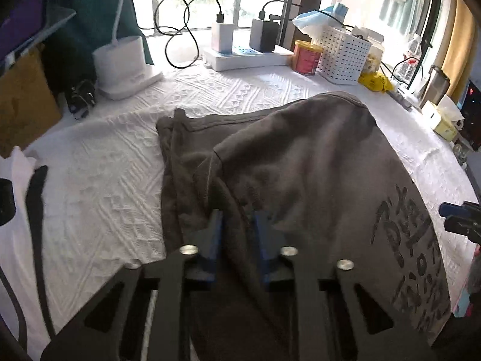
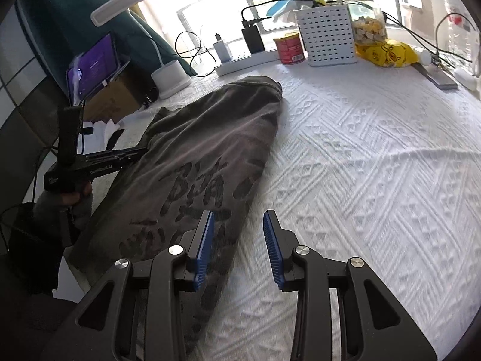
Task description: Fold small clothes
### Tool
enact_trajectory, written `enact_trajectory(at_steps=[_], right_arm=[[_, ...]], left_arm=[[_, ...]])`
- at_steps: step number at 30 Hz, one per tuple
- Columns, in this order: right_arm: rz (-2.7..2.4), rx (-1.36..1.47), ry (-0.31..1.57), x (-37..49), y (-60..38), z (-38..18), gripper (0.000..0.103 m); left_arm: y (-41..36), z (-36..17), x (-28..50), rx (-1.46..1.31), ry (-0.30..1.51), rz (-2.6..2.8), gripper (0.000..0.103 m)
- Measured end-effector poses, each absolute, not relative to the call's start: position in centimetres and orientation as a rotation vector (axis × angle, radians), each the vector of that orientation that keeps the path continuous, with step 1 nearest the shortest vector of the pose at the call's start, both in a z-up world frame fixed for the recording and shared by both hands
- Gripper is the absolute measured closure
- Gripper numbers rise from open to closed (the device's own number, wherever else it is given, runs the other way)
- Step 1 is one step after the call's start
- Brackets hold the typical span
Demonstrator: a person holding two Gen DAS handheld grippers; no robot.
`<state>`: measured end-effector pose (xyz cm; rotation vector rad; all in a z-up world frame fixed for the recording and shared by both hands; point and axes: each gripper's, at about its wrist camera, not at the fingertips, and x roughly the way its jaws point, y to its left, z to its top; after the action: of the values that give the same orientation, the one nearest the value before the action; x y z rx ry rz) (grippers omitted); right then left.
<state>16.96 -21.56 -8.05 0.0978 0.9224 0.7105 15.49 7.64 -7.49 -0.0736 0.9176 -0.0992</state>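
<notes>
Two tools: left tool (image 1: 237,225) pinches one grey garment (image 1: 300,162).

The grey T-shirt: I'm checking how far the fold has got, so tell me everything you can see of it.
The grey T-shirt is a soft, faded knit with dark brush-style lettering printed on it and a stitched hem at its far end. It lies lengthwise on the white textured tablecloth, doubled over itself with layered edges along one side. The left gripper is pinching a raised fold of it near the edge. The right gripper hangs open over its near edge, not touching it.
</notes>
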Motion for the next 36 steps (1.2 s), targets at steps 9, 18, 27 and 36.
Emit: enact_trajectory(at_steps=[9,18,27,36], right_arm=[[0.649,0.076,0.899,21.2,-19.4,-8.1,0.067],[0.629,0.076,0.867,28.9,-16.8,-7.6,0.066],[0.634,0.12,0.927,33.1,-15.3,-9.3,0.066],[0.683,0.131,0.909,35.3,-14.0,-10.1,0.082]], left_arm=[[9.2,-6.5,14.1,-0.112,0.893,-0.047,0.099],[10.0,-6.2,16.0,-0.125,0.899,-0.02,0.098],[8.9,-6.2,19.4,-0.091,0.888,-0.079,0.097],[10.7,-7.5,20.5,-0.132,0.875,-0.119,0.098]])
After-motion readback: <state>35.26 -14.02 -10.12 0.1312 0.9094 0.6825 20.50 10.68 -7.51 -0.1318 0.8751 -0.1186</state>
